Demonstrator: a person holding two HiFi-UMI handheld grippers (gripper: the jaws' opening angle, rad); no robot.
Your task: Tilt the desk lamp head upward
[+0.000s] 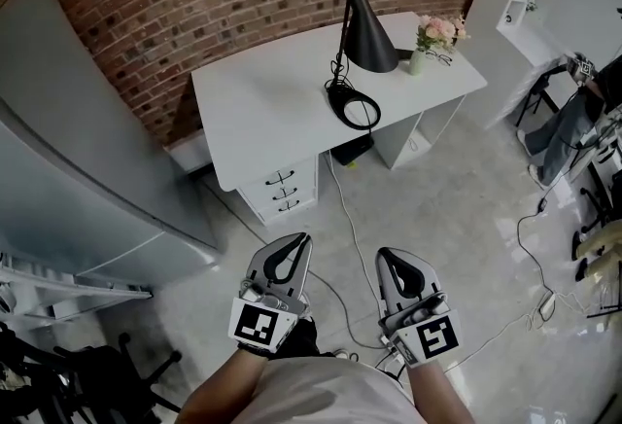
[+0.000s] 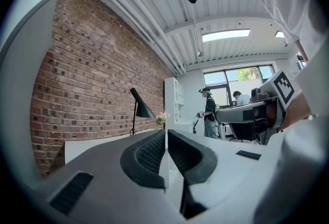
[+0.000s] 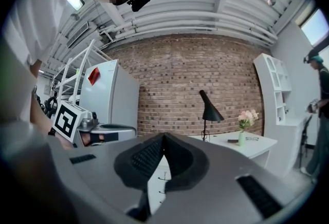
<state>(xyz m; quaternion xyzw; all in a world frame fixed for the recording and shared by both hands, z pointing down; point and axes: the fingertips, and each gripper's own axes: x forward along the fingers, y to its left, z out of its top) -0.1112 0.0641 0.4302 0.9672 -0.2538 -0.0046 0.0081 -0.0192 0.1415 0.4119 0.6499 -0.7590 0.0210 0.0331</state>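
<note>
- Left claw [image 1: 301, 239] and right claw [image 1: 385, 255] are hanging clenched, empty.
- Lamp [image 1: 367, 35] is standing well ahead on desk [image 1: 255, 103], vase [image 1: 416, 61] sitting beside it.
- Cable [image 1: 342, 208] is lying between claws and desk.

Grey left gripper [image 1: 301, 240], right gripper [image 1: 385, 256]; black-padded jaws.

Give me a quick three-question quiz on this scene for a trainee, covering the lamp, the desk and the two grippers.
1. True or false: the left gripper is holding the desk lamp.
2. Multiple choice: what stands on the desk beside the lamp's shade? A, a vase of flowers. B, a mug. C, a laptop.
3. Fill in the blank: the left gripper and the right gripper both have their jaws ____.

Key: 1 false, as both grippers hang well short of the desk. 2 A. 3 shut, with nothing between them.
</note>
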